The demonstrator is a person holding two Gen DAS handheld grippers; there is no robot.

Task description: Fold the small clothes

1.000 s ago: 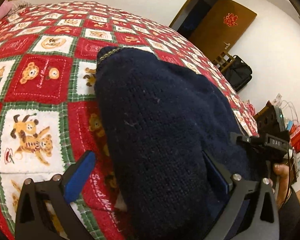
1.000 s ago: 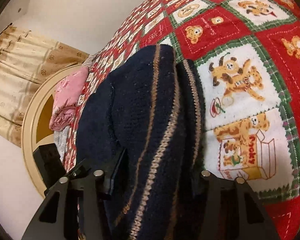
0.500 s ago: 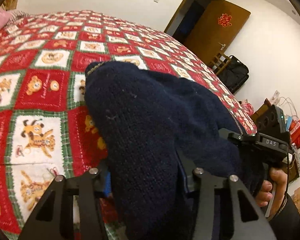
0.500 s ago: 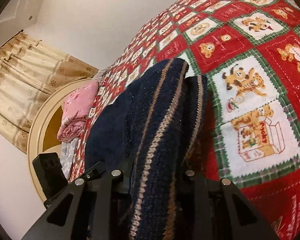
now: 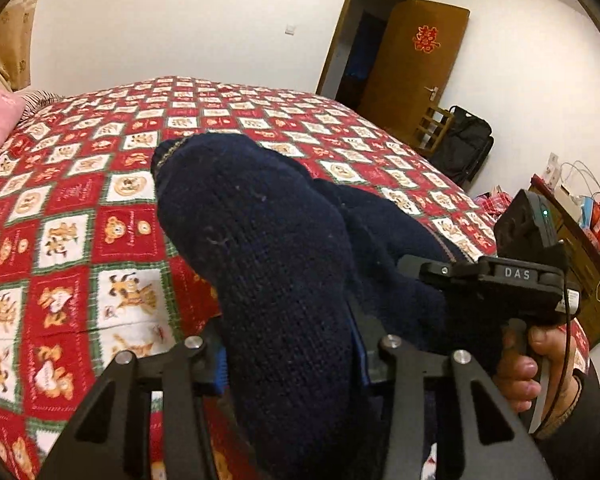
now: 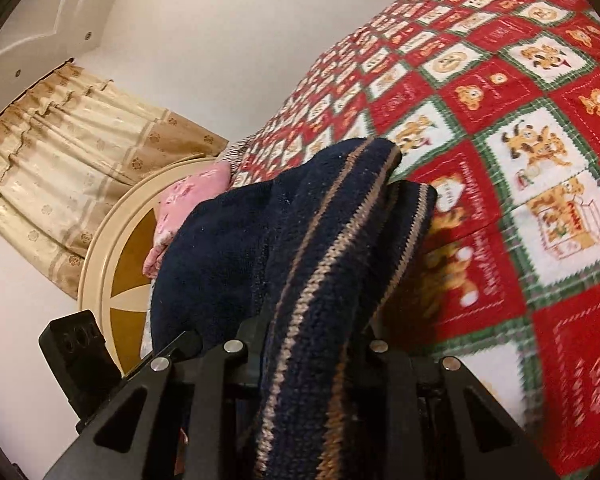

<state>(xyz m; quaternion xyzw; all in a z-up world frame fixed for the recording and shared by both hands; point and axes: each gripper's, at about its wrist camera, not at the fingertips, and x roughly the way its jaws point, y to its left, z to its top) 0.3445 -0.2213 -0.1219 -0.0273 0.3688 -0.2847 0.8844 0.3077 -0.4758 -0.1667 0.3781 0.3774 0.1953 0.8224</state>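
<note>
Left tongs closing on navy knit, above quilt.

The dark blue knitted sweater covers the tips of the left gripper's fingers, so the pads are hidden. Its lower part runs off the bottom edge between both pairs of fingers. Right of the right gripper's fingers, the red teddy-bear patchwork blanket is smeared (words unreadable).
</note>
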